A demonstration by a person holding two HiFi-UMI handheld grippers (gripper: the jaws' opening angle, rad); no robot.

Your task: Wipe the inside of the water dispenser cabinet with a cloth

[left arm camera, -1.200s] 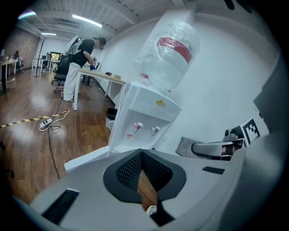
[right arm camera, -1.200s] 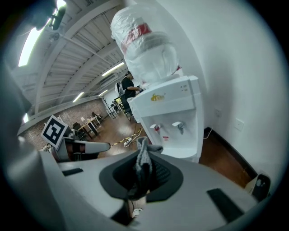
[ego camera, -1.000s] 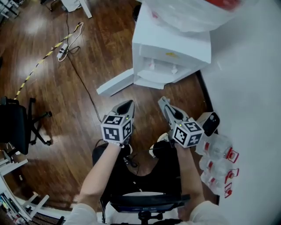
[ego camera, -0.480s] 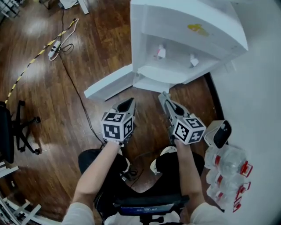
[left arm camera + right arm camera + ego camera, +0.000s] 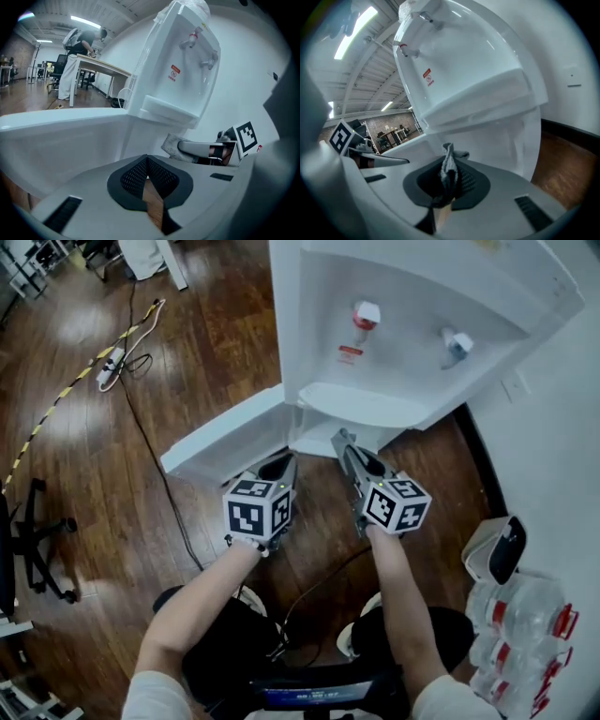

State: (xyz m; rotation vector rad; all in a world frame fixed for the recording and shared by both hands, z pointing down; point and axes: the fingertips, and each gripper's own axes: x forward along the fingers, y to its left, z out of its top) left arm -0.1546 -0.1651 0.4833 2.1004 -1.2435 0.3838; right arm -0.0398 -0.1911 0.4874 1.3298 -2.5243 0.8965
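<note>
- My right fingers (image 5: 468, 182) are clamped on a small grey woven cloth (image 5: 449, 164), just short of the low cabinet of the white plastic water dispenser (image 5: 412, 343). My left fingers (image 5: 133, 176) are pressed together, empty.
- My pinch on the cloth is thin, so rubbing the cabinet walls could drag it free.
- The open white cabinet door (image 5: 220, 439) is near my left fingers, and a knock could swing it.

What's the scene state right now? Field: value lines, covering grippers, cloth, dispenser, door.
left gripper: shut, nothing between the jaws
right gripper: shut on the cloth
cloth: grey, bunched, sticking up out of the jaws
water dispenser: white, with a red tap and a blue tap
door: swung open to the left
gripper position: side by side, low in front of the dispenser base
wiping: no contact with the cabinet interior visible
</note>
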